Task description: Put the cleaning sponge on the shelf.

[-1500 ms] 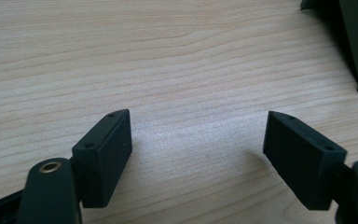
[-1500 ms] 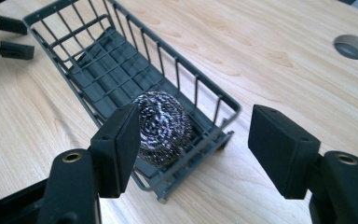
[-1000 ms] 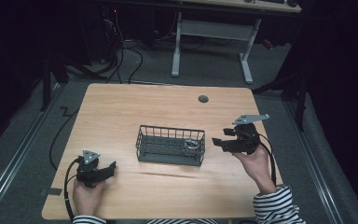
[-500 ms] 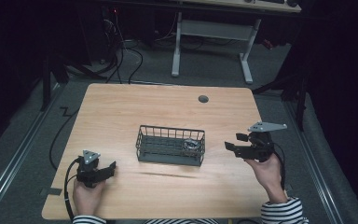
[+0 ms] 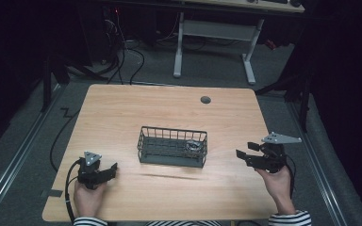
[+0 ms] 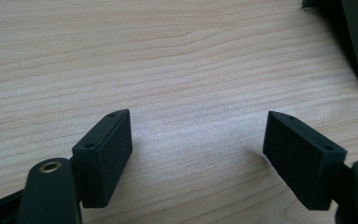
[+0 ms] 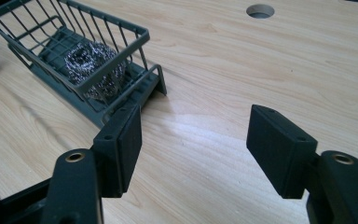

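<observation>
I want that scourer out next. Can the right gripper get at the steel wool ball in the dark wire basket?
Probably yes: the right gripper is open, bare tabletop lies between, and the steel wool ball sits at the open-topped dark wire basket's near end.

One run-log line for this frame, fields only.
left claw: open, empty | right claw: open, empty, right of basket | steel scourer: in basket | table: wooden

Both grippers (image 5: 104, 170) (image 5: 242, 157), jaws spread.
</observation>
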`<state>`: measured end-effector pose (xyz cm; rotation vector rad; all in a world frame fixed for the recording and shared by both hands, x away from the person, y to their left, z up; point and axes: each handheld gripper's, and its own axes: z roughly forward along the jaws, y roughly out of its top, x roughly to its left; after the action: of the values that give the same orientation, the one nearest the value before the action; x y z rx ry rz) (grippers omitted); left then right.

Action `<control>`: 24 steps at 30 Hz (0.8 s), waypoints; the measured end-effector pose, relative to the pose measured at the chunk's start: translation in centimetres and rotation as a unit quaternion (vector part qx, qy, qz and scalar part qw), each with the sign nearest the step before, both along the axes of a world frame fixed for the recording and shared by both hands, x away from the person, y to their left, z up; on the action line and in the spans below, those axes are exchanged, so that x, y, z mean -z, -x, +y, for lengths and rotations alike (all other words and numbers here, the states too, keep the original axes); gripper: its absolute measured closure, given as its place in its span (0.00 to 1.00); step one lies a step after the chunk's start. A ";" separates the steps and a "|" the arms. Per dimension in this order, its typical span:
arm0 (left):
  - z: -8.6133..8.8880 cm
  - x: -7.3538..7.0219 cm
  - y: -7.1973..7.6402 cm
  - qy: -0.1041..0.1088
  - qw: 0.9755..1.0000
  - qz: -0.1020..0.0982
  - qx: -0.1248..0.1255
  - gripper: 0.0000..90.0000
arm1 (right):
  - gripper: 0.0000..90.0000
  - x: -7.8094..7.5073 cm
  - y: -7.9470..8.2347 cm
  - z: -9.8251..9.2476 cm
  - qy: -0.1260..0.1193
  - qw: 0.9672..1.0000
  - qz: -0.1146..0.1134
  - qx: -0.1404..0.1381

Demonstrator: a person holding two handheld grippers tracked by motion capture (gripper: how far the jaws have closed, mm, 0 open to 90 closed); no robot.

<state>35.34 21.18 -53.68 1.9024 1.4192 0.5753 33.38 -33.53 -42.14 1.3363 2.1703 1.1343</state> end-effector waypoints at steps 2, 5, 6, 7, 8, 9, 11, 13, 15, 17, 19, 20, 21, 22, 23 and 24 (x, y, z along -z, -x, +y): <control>0.0 0.0 0.0 0.000 1.000 0.000 0.000 0.27 | 0.39 0.4 0.2 -0.1 0.000 1.000 -0.001 0.001; 0.0 0.0 0.0 -0.001 1.000 0.000 0.000 0.27 | 0.39 1.1 0.3 -0.4 -0.003 1.000 -0.001 0.003; 0.0 0.0 0.0 -0.002 1.000 0.000 0.000 0.27 | 0.39 1.3 0.4 -0.4 -0.005 1.000 0.001 0.005; 0.0 0.0 0.0 -0.001 1.000 0.000 0.000 0.27 | 0.39 1.5 0.4 -0.5 -0.007 1.000 0.003 0.007; 0.0 0.0 0.0 -0.002 1.000 0.000 0.000 0.27 | 0.39 1.8 0.4 -0.6 -0.008 1.000 0.004 0.008; 0.0 0.0 0.0 -0.002 1.000 0.000 0.000 0.27 | 0.39 2.0 0.5 -0.6 -0.011 1.000 0.007 0.010; 0.0 0.0 0.0 -0.002 1.000 0.000 0.000 0.27 | 0.39 2.3 0.5 -0.7 -0.013 1.000 0.009 0.010; 0.0 0.0 0.0 -0.002 1.000 0.000 0.000 0.27 | 0.39 2.8 0.5 -0.7 -0.015 1.000 0.013 0.015; -0.1 0.0 0.0 -0.003 1.000 0.000 0.000 0.27 | 0.39 3.6 0.6 -0.8 -0.021 0.999 0.020 0.018; -0.1 0.0 0.0 -0.003 1.000 0.000 -0.001 0.27 | 0.39 3.9 0.6 -0.8 -0.020 0.999 0.023 0.021; -0.1 0.0 0.0 -0.003 1.000 0.000 -0.001 0.27 | 0.39 4.5 0.6 -0.8 -0.021 0.999 0.023 0.022; -0.1 0.0 0.0 -0.003 1.000 0.000 -0.001 0.27 | 0.39 4.7 0.7 -0.8 -0.022 0.999 0.022 0.023; -0.1 0.0 0.0 -0.003 1.000 -0.001 -0.001 0.27 | 0.39 4.9 0.7 -0.9 -0.022 0.999 0.019 0.023; -0.1 0.0 0.0 -0.003 1.000 -0.001 -0.002 0.27 | 0.39 5.1 0.7 -0.9 -0.023 0.999 0.019 0.023; -0.1 0.0 0.0 -0.004 1.000 -0.001 -0.002 0.27 | 0.39 5.4 0.7 -0.9 -0.025 0.999 0.021 0.025; -0.1 0.0 0.0 -0.004 1.000 -0.001 -0.002 0.27 | 0.39 5.6 0.6 -0.9 -0.024 0.999 0.021 0.025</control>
<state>35.33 21.06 -53.70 1.9057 1.4214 0.5842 32.73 -34.42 -47.71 1.4404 2.1385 1.1554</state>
